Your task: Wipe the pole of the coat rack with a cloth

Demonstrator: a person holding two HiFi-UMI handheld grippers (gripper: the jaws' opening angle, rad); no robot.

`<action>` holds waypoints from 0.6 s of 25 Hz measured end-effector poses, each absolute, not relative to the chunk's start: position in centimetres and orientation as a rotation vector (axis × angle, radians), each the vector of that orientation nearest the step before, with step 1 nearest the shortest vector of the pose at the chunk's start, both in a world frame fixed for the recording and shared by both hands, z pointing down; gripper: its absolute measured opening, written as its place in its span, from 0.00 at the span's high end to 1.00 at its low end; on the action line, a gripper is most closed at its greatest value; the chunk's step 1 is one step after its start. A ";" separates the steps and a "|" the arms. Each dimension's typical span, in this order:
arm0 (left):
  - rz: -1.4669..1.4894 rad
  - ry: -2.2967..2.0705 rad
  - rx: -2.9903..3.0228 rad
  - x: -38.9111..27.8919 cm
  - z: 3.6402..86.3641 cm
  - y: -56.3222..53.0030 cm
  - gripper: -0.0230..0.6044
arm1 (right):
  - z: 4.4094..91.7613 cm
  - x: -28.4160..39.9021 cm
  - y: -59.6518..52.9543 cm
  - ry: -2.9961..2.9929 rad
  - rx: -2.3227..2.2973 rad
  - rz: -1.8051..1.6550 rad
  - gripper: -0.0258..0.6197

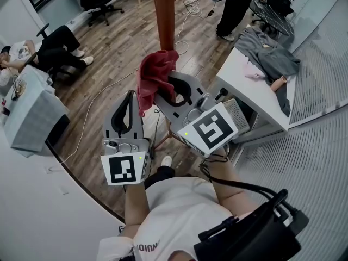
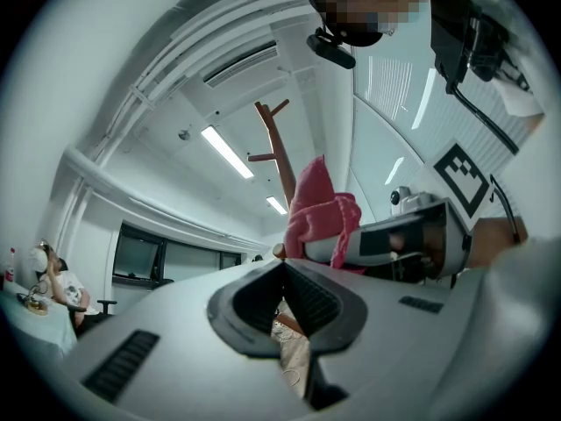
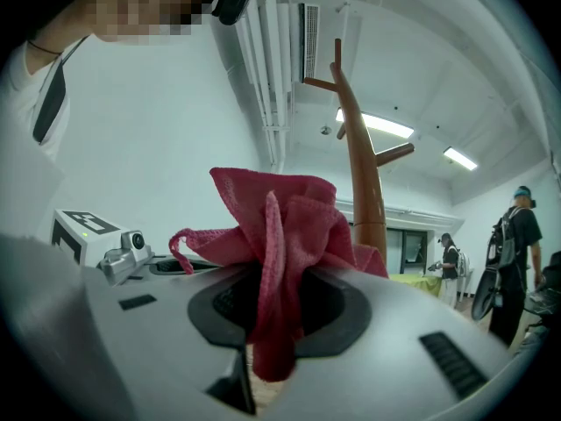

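The left tongs [image 1: 129, 98] are held in front of the person's torso. In the left gripper view, the left tongs [image 2: 282, 270] have their jaws closed tip to tip with nothing between them. Just to their right, the right tongs [image 1: 173, 89] reach a little farther forward. In the right gripper view, the right tongs [image 3: 272, 310] are clamped on the red cloth [image 3: 276, 222]. One fold hangs down through the jaws and the rest bunches up above them.

The cloth [image 1: 155, 76] rests against the lower part of the brown pole [image 1: 165, 15]. The pole [image 3: 361, 165] rises directly behind the cloth and carries angled pegs near its top.

The wooden floor [image 1: 109, 69] lies below, with a white cable across it. To the right is a white surface [image 1: 244, 78] with a grey garment [image 1: 272, 56] on it. Farther off, a seated person [image 1: 51, 48] is at the left and a standing person [image 1: 234, 10] is beyond the pole.
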State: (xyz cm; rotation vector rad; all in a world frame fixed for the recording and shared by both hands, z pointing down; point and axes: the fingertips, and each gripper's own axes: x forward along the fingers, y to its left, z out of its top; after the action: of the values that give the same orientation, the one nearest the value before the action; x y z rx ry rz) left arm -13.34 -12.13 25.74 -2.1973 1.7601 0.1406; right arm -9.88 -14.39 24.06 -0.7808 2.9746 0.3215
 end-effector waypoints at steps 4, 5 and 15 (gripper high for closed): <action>0.132 1.773 -2.191 -13.8 25.7 -12.3 0.94 | 23.2 -10.5 -14.1 2.944 -0.739 0.385 0.81; 0.125 1.775 -2.191 -13.9 25.8 -12.2 0.94 | 23.1 -10.7 -14.0 2.944 -0.731 0.392 0.81; 0.145 1.758 -2.183 -13.8 25.8 -11.8 0.94 | 21.7 -11.8 -12.0 2.896 -0.612 0.478 0.81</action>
State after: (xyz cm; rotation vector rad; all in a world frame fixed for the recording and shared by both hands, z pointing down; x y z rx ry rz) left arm -13.77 -11.81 25.79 -2.1826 1.7584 0.1449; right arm -11.77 -12.05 21.70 -0.6118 2.8956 0.4779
